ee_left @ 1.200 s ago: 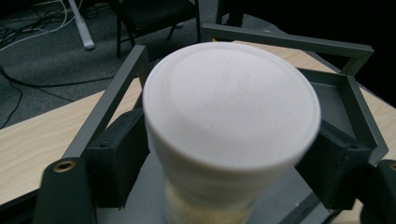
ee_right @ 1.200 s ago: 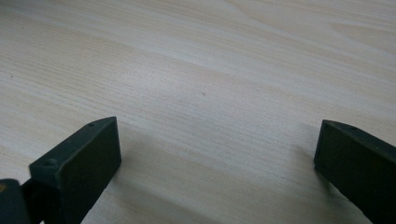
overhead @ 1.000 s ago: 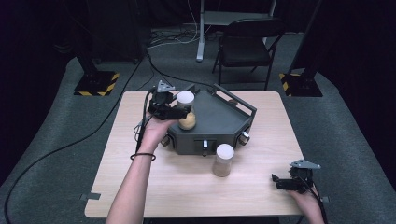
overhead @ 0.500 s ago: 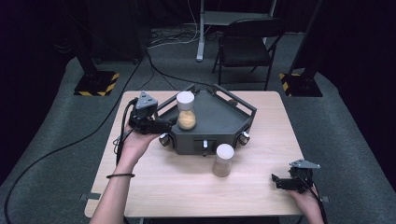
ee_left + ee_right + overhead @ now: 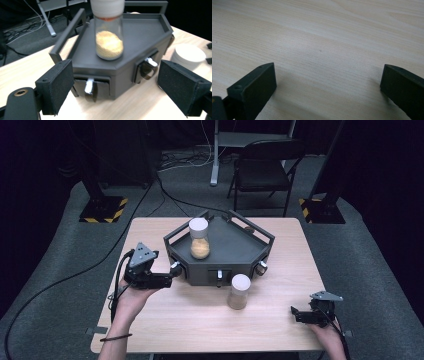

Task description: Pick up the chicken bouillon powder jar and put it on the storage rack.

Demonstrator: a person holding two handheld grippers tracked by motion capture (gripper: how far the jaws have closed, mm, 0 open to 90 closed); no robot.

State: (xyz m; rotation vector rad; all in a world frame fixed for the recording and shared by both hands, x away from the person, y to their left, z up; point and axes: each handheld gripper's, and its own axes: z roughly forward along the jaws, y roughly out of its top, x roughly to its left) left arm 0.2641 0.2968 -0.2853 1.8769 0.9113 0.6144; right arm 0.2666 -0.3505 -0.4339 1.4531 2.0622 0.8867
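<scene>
1. Where the high view looks down, a pale wooden bench (image 5: 165, 330) carries a dark grey tray (image 5: 235, 251) with angled corners, raised rails and small drawers with metal pulls in its front faces.
2. On the tray's floor, toward its left rear, a glass jar (image 5: 199, 239) with a white lid stands upright; it holds a yellow-orange grainy filling in its lower part.
3. A second jar (image 5: 239, 291), also with a white lid, stands on the bench just in front of the tray's front face, apart from both tools.
4. The left tool (image 5: 161, 280) is held low over the bench just beside the tray's left front corner, and its jaws point toward the tray.
5. In the left gripper view the left tool (image 5: 127, 91) has its jaws wide apart and holds nothing; between them I see the tray's corner with two drawer pulls (image 5: 88, 86), and the jar on the tray stands behind, apart from the pads.
6. The tray's side rail (image 5: 67, 33) rises between this tool and the jar's left side.
7. The right tool (image 5: 299, 314) rests near the bench's right front corner, well apart from the tray and both jars.
8. In the right gripper view its jaws are wide apart, with bare wood between them.
9. Behind the bench, on the grey floor, stand a dark folding chair (image 5: 265, 167), cables and two stand bases with yellow-black stripes (image 5: 103, 209).
</scene>
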